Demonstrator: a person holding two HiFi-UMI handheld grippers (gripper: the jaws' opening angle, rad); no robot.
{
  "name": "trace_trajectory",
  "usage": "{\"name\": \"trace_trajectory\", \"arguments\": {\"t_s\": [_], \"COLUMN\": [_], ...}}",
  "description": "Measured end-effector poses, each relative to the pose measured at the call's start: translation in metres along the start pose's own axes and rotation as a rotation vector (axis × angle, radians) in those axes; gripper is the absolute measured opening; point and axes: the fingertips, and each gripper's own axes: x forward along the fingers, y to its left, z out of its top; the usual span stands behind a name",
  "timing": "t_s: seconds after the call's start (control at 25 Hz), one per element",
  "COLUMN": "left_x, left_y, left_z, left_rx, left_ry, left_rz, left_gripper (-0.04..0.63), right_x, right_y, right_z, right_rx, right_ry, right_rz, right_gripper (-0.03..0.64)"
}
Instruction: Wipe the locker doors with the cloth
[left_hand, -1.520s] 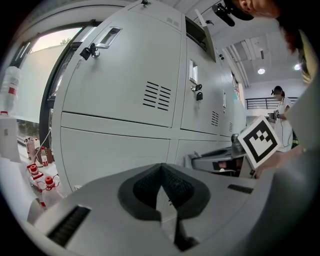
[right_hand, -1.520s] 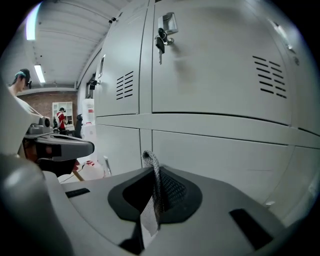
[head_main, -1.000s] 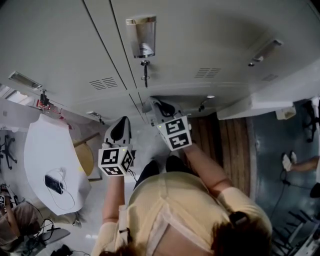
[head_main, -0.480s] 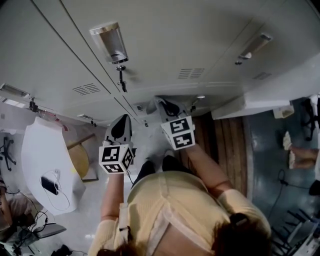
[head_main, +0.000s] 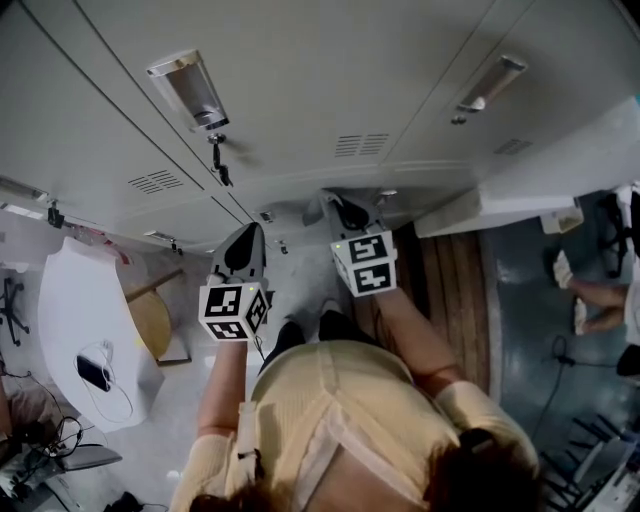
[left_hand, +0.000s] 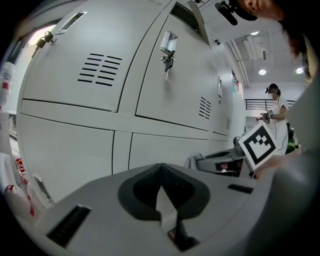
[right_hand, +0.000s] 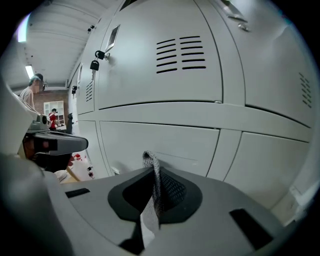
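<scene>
Grey locker doors (head_main: 300, 90) fill the top of the head view, and a key (head_main: 218, 160) hangs from one lock under a metal handle (head_main: 185, 88). My right gripper (head_main: 345, 207) is held low before the doors, shut on a grey mesh cloth. In the right gripper view the cloth (right_hand: 151, 165) sticks up between the jaws of my right gripper (right_hand: 152, 186), a short way from a lower door (right_hand: 160, 142). To its left, my left gripper (head_main: 245, 242) is shut with nothing in it. My left gripper (left_hand: 161, 187) faces the lower doors (left_hand: 75, 145).
A white table (head_main: 70, 310) with a dark device (head_main: 93, 372) and a round wooden stool (head_main: 150, 320) stand at the left. At the right are a white bench (head_main: 520, 205), wooden flooring (head_main: 450, 300) and another person (head_main: 590, 295).
The head view has swung, so the locker handle and key slid left in the picture. Both grippers stay shut in nearly the same places; the right one shifted slightly right.
</scene>
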Motion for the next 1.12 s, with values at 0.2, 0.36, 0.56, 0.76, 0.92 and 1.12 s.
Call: {"name": "trace_trajectory", "arguments": {"t_s": [0.2, 0.36, 0.56, 0.76, 0.92, 1.12], "left_x": [0.005, 0.011, 0.016, 0.016, 0.007, -0.014], "left_y": [-0.007, -0.016, -0.023, -0.027, -0.018, 0.002], "left_z": [0.001, 0.001, 0.002, 0.001, -0.003, -0.01], "left_rx": [0.008, 0.011, 0.014, 0.012, 0.0, -0.021], "left_ry": [0.0, 0.002, 0.0, -0.005, -0.009, -0.011], "left_rz": [-0.007, -0.016, -0.024, -0.025, -0.001, 0.051], "left_gripper": [-0.008, -0.008, -0.008, -0.008, -0.008, -0.008], "right_x": [-0.005, -0.009, -0.015, -0.021, -0.025, -0.02], "right_y": [-0.018, -0.035, -0.051, -0.054, -0.034, 0.009], "right_z": [-0.005, -0.011, -0.014, -0.016, -0.017, -0.015], "right_rx": [0.012, 0.022, 0.03, 0.03, -0.004, -0.028], "right_ry": [0.006, 0.017, 0.024, 0.014, 0.004, 0.021], "right_rz": [-0.035, -0.065, -0.096, -0.083, -0.019, 0.08], "right_gripper": [0.017, 0.017, 0.017, 0.017, 0.017, 0.017]}}
